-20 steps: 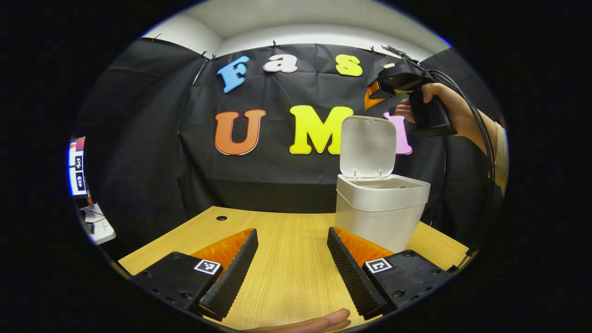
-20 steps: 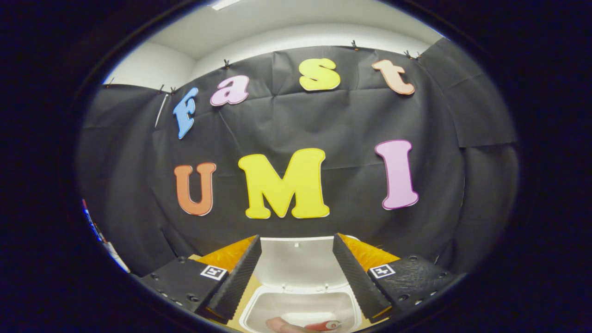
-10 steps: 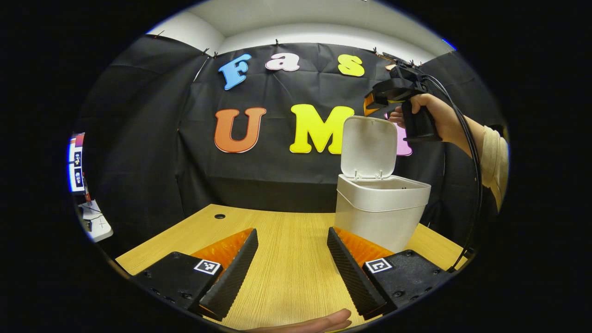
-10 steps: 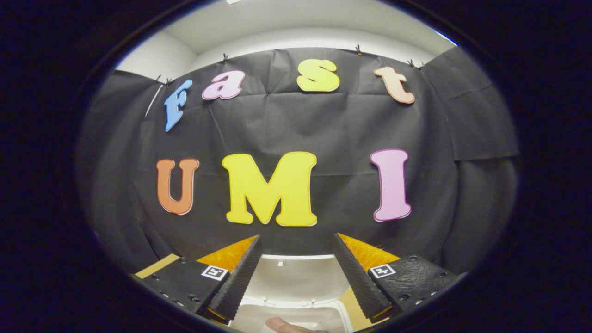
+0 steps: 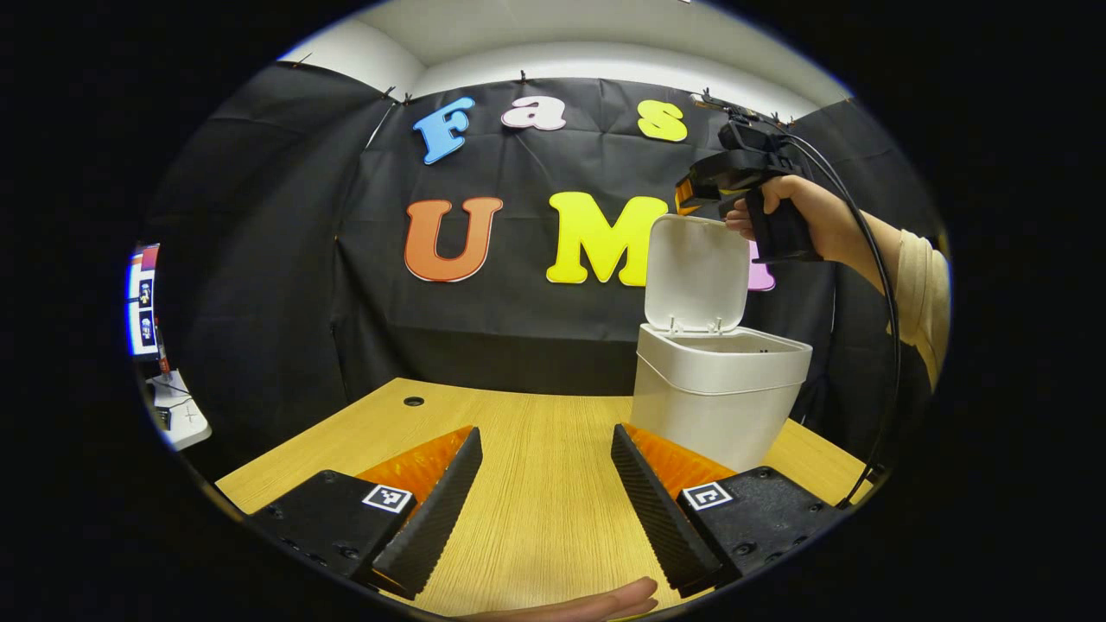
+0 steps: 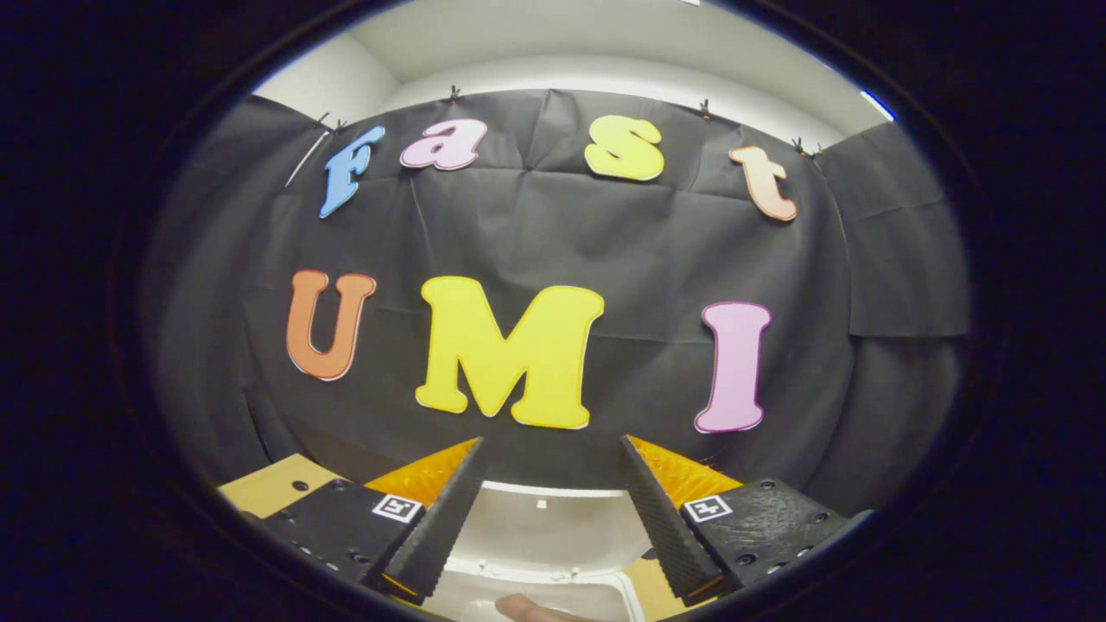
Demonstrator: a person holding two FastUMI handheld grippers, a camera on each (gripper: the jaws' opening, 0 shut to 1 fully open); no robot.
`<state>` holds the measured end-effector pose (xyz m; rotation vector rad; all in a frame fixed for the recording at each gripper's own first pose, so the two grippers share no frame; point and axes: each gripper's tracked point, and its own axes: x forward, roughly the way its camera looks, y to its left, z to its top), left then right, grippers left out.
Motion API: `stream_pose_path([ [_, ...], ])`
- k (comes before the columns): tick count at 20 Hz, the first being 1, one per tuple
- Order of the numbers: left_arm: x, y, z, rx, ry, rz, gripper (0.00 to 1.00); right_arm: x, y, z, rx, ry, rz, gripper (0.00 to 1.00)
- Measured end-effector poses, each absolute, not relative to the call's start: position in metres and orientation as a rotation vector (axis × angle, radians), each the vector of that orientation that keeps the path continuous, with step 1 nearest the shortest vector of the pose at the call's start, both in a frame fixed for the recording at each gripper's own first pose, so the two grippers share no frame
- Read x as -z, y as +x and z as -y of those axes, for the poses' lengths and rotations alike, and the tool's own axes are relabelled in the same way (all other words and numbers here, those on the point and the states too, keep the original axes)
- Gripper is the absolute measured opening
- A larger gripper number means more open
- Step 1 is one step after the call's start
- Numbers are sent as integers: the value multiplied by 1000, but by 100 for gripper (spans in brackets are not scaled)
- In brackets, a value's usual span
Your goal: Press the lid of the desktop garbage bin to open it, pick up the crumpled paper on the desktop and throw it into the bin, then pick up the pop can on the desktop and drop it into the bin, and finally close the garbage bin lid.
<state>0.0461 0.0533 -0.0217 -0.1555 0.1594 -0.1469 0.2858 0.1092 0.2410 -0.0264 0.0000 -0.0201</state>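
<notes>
The white bin stands on the wooden table, its lid swung up and upright. A hand holds my right gripper just above and behind the lid's top edge, apart from it as far as I can tell. In the right gripper view the right gripper is open with nothing in it, and the lid shows between its fingers with the bin's rim below. My left gripper hovers open over the table, left of the bin.
A cable hangs from the right gripper's handle past the bin. A lit screen and a white device sit beyond the table's left edge. A small hole marks the tabletop. A fingertip shows at the bottom edge.
The right gripper has come down and forward to the lid's top edge; the bin's inside has slid out of its view. The left gripper has barely shifted.
</notes>
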Motion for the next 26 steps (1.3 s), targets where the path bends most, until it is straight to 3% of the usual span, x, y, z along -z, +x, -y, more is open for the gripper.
stream_pose_path([
  [9, 17, 45, -59, 147, -183, -147, 98, -230, 267, -103, -80, 72, -124, 95],
  [15, 18, 45, -58, 153, -182, -150, 97, -190, 253, -85, -22, -70, -295, 96],
  [26, 24, 49, -57, 151, -172, -164, 98, -159, 231, -81, -64, 73, -436, 95],
])
